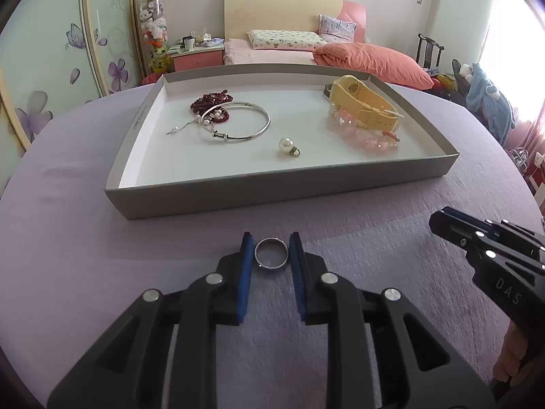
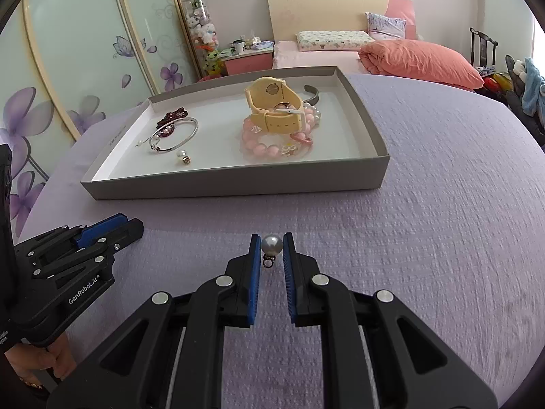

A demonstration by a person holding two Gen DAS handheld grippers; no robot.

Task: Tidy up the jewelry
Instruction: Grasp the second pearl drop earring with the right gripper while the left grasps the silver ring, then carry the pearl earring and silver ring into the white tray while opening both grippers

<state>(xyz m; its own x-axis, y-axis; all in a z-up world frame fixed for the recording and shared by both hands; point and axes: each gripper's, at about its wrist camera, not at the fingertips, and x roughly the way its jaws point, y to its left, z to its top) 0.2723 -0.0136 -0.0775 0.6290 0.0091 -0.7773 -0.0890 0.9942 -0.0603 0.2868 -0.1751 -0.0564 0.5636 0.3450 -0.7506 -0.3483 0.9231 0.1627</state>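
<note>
Cataloguing what we hold and what may slip:

Left gripper (image 1: 271,254): we have its blue pads against either side of a plain silver metal ring (image 1: 271,253), closed on it low over the lilac textured tablecloth (image 1: 102,238). No earlier view is to hand, so we judge only the present grip.

Ring risk: the band is thin, hard and round, held at two points on its rim. We judge it could pivot or shoot out if the pads squeeze unevenly or the lift is abrupt.

Right gripper (image 2: 271,248): closed on a white pearl bead with a small dark metal loop (image 2: 271,246), held above the cloth.

Pearl risk: a smooth sphere offers little purchase; a tilt or jolt could let it roll free and run across the cloth.

Destination: the shallow grey cardboard tray with white inside (image 1: 272,191) lies beyond both grippers, well apart from the ring.

Tray contents: silver bangle (image 1: 238,122), dark red bead bracelet (image 1: 213,99), a matching pearl charm (image 1: 286,146), yellow strap watch (image 1: 362,107), pink bead bracelet (image 1: 368,138).

Crowding risk: we judge a careless drop could tangle with the bangle or bounce on the hard floor.

Wall risk: carrying too low could catch the near wall.
</note>
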